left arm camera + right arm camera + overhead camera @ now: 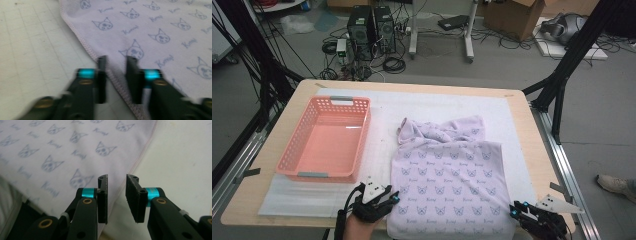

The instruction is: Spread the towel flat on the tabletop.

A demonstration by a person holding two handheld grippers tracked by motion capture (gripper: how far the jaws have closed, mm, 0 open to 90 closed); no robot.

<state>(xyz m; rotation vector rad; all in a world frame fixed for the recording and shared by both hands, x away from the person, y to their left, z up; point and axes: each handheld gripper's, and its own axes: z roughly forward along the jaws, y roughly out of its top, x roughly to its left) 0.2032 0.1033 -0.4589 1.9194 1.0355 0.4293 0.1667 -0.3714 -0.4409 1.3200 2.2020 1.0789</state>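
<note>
A lilac cloth (447, 170) printed with cat faces lies spread on the white mat (437, 102), its far end bunched up. My left gripper (393, 198) sits at the cloth's near left corner. In the left gripper view its jaws stand apart over the mat, and the stitched hem of the cloth (155, 25) runs through the left gripper (116, 60) without being pinched. My right gripper (515, 208) is at the near right corner. There the cloth (62, 145) passes its edge under the right gripper (117, 177), whose jaws also stand apart.
An empty pink basket (332, 101) stands on the mat's left half, just beyond my left gripper. The wooden table (526, 150) ends close to both hands at the front. Beyond the table are computers, cables and black frame legs on the floor.
</note>
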